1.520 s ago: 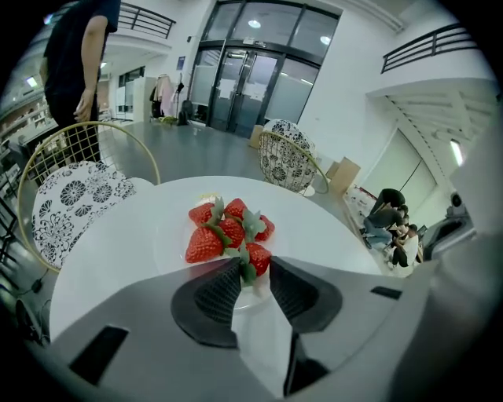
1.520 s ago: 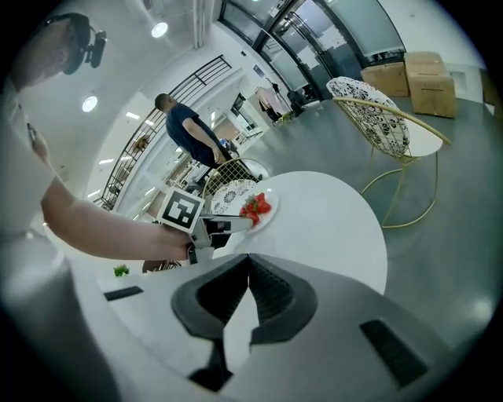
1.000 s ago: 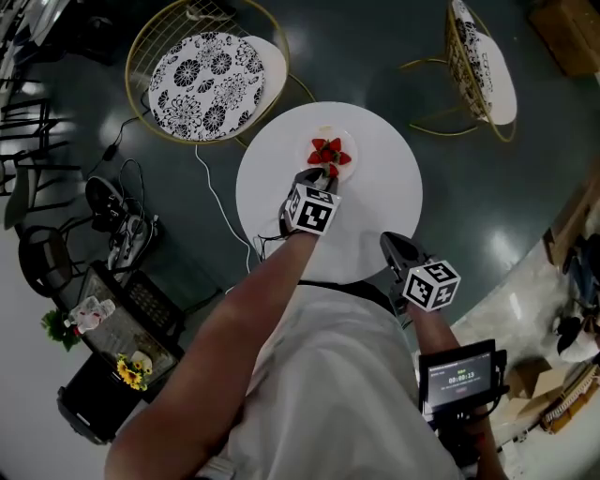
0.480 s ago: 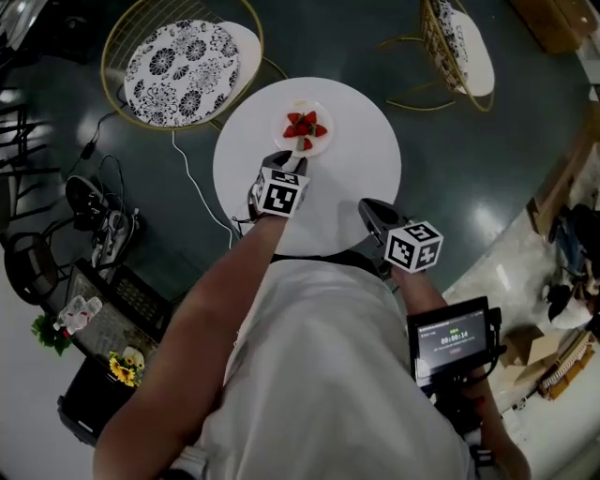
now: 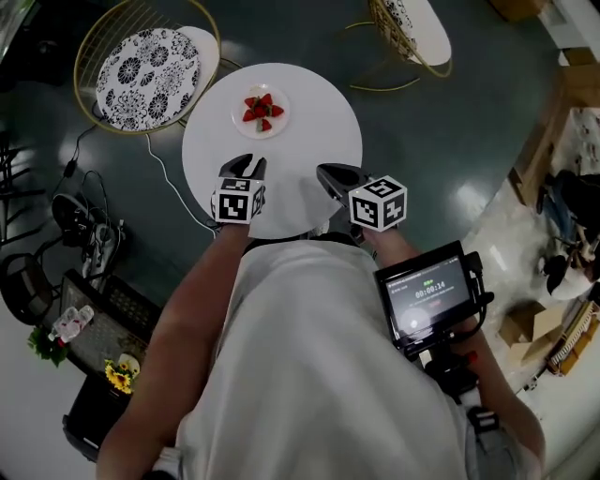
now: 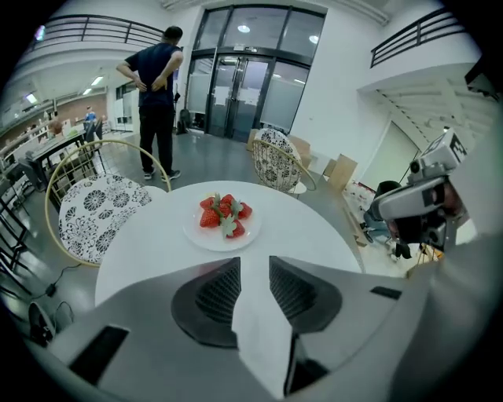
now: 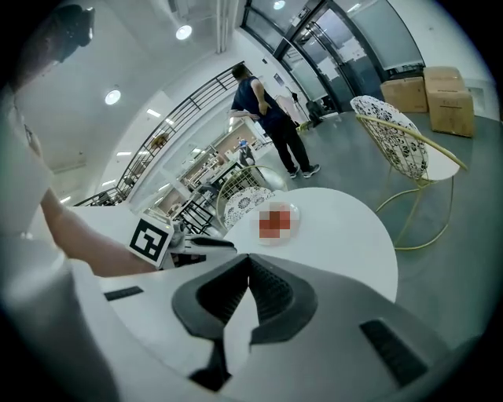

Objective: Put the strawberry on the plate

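Several red strawberries (image 5: 260,108) lie piled on a small white plate (image 5: 277,120) at the far side of the round white table (image 5: 309,131). In the left gripper view the strawberries (image 6: 223,215) and plate (image 6: 206,236) sit straight ahead, well beyond the jaws. My left gripper (image 5: 246,169) hovers over the table's near left part, a narrow gap between its jaws (image 6: 253,267) and nothing in it. My right gripper (image 5: 328,174) is over the near right edge, its jaws (image 7: 248,263) meeting at the tips, empty. In the right gripper view the plate (image 7: 277,222) is blurred.
A gold wire chair with a black-and-white patterned cushion (image 5: 148,73) stands left of the table, and a second chair (image 5: 412,28) at the far right. Cables (image 5: 89,220) lie on the floor at left. A person (image 6: 157,94) stands beyond the table. A small screen (image 5: 427,298) rides near my right arm.
My left gripper has drawn back from the plate to the table's near side, leaving the strawberries there. The right gripper came forward over the near edge. The head view shifted.
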